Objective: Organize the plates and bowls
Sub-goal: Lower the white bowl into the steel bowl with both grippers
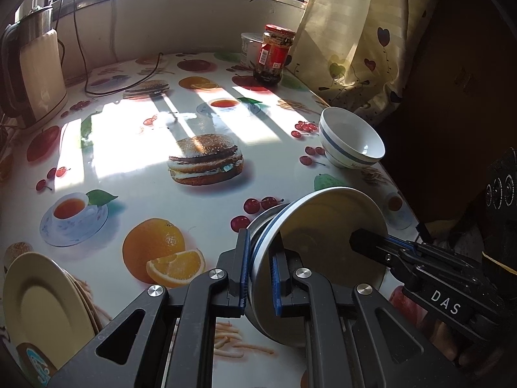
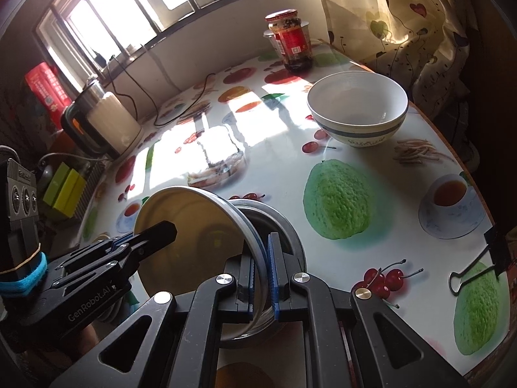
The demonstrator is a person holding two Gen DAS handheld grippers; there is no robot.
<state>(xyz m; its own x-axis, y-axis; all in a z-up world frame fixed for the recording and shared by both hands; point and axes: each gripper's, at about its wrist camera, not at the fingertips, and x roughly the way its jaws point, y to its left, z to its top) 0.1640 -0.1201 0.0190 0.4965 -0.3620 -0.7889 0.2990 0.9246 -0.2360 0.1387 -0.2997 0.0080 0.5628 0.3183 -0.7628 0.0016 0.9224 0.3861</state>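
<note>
the surface [image 1: 135, 174] is glossy white, printed with burgers, oranges, cherries and teacups. white bowl [image 2: 357, 110] with a blue band. cream-yellow plate [image 1: 329, 226], blue-striped rim. red-lidded, red-labelled jar [image 1: 274, 53]. cream curtain [image 1: 355, 32] with hearts.

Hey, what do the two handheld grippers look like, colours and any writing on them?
Both are black, angular frames with silver bolts and ribbed blue finger pads. The left gripper reads "GenRobot.AI", with a blue band and rubber band around its body. The right gripper reads "DAS".
</note>
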